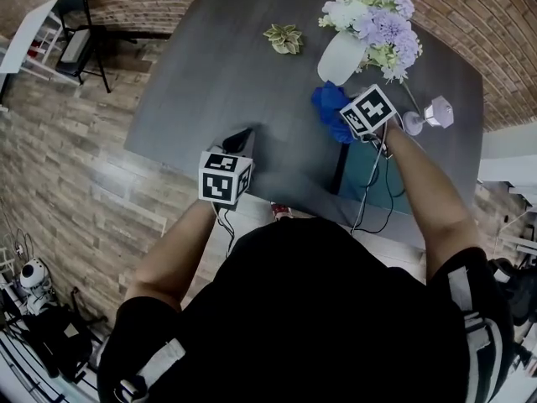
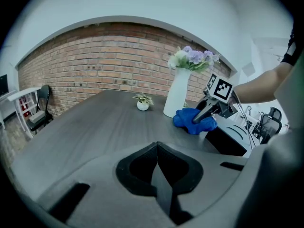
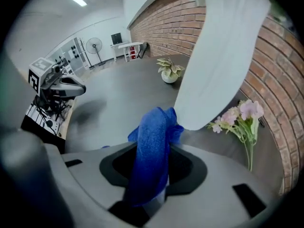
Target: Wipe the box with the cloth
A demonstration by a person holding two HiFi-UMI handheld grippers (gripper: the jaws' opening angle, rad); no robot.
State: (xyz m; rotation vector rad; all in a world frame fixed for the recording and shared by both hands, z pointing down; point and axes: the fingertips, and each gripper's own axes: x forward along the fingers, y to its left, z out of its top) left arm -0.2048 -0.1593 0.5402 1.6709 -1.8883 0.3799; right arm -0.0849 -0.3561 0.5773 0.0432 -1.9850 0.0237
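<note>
My right gripper (image 1: 342,124) is shut on a blue cloth (image 1: 331,112), which bunches on the dark table just below the white vase (image 1: 340,57). In the right gripper view the blue cloth (image 3: 152,146) runs up between the jaws and folds over in front of them. A low box (image 1: 369,183) with a teal top and black side lies under my right forearm, near the table's front edge; the box (image 2: 228,139) lies just behind the cloth (image 2: 192,120) in the left gripper view. My left gripper (image 1: 239,139) hovers over the table's front left, shut and empty.
The vase holds white and purple flowers (image 1: 377,15). A small potted plant (image 1: 284,39) stands further back. A loose pink flower stem (image 3: 247,120) lies right of the vase. A chair (image 1: 80,36) stands off the table's left. Cables hang over the front edge.
</note>
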